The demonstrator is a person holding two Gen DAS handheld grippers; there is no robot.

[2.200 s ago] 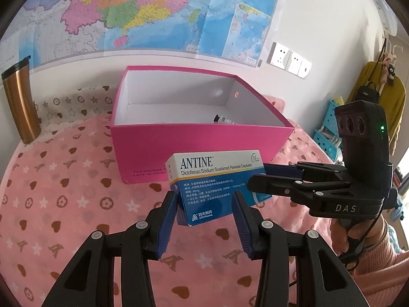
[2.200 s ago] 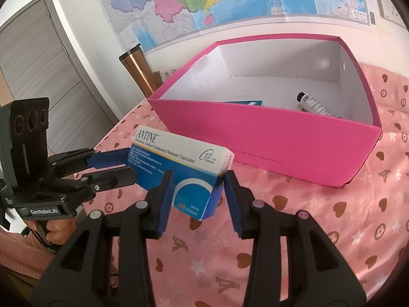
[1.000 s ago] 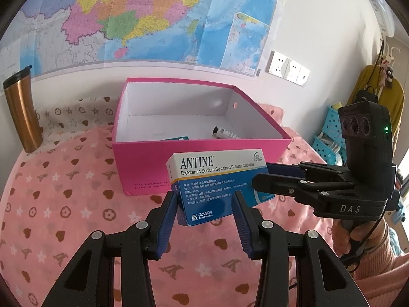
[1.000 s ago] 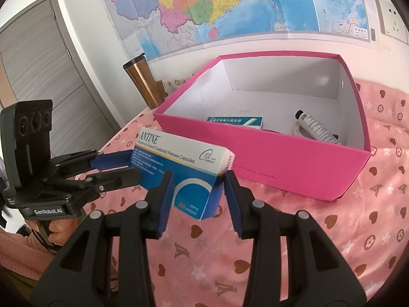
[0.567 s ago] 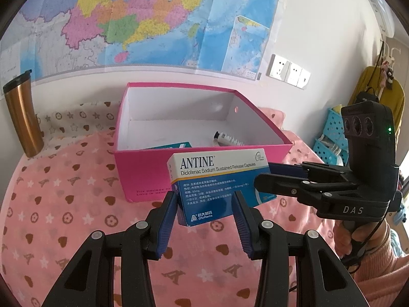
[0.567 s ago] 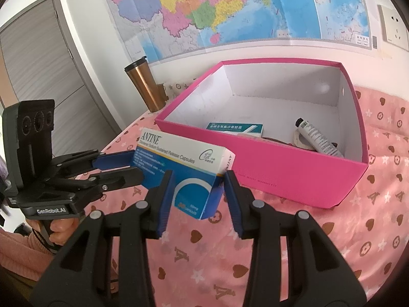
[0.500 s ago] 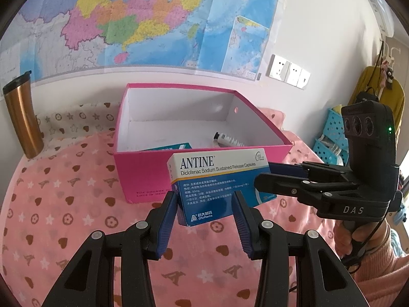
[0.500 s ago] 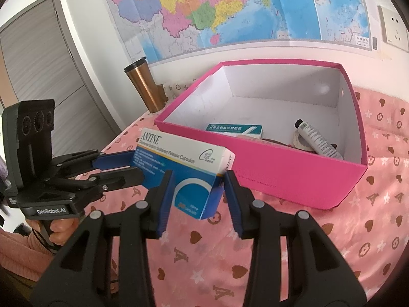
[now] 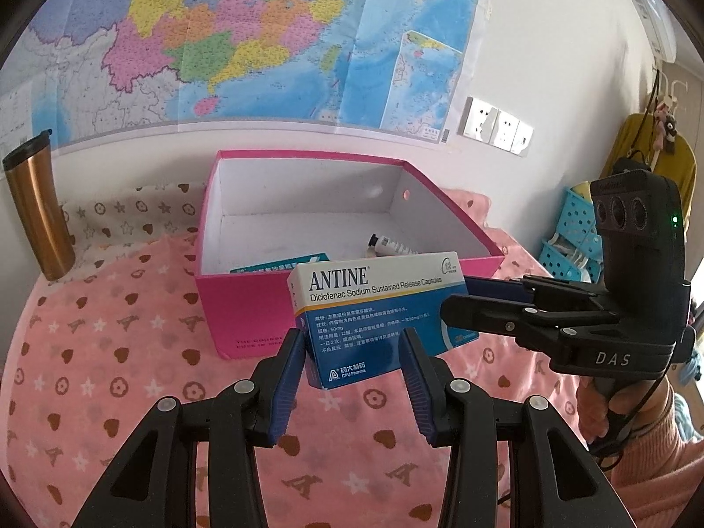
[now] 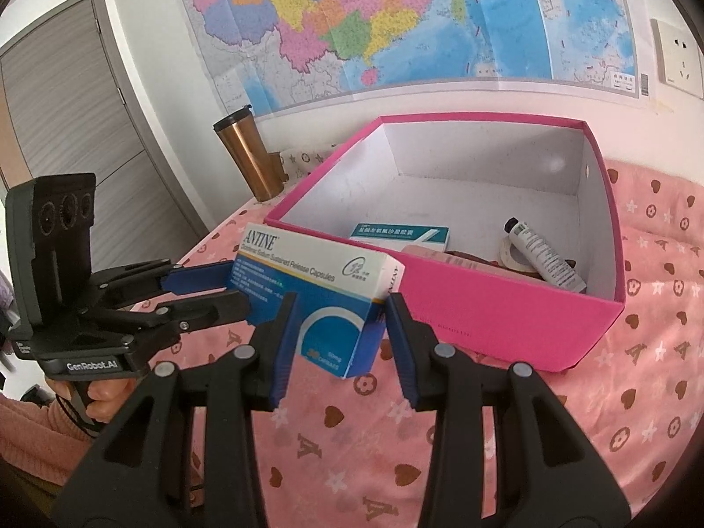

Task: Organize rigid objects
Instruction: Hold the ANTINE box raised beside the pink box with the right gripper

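Through the left wrist camera we are reading "ANTINE" and "Diclofenac Sodium Sustained Release Capsules" on the medicine carton (image 9: 378, 308), with "CPU Pharma" near its lower corner. Our left gripper (image 9: 354, 352) is pinching the carton's near end between its blue pads, jaws partly apart to the carton's width. The right gripper (image 9: 457, 303) (marked "DAS") is gripping the carton's other end from the right. The carton is hanging in the air just in front of the pink box (image 9: 246, 308), which is sitting on the pink heart-print cloth (image 9: 110, 374) toward its far edge.

Through the right wrist camera we are seeing "GenRobot.AI" on the left gripper (image 10: 220, 286). Our right gripper (image 10: 339, 308) is clamping the carton (image 10: 317, 290) between its blue pads, partly open. Inside the box (image 10: 484, 303) a teal carton (image 10: 400, 235) and a white tube (image 10: 543, 255) are lying; a copper tumbler (image 10: 248, 158) is standing by the cloth's far left corner.
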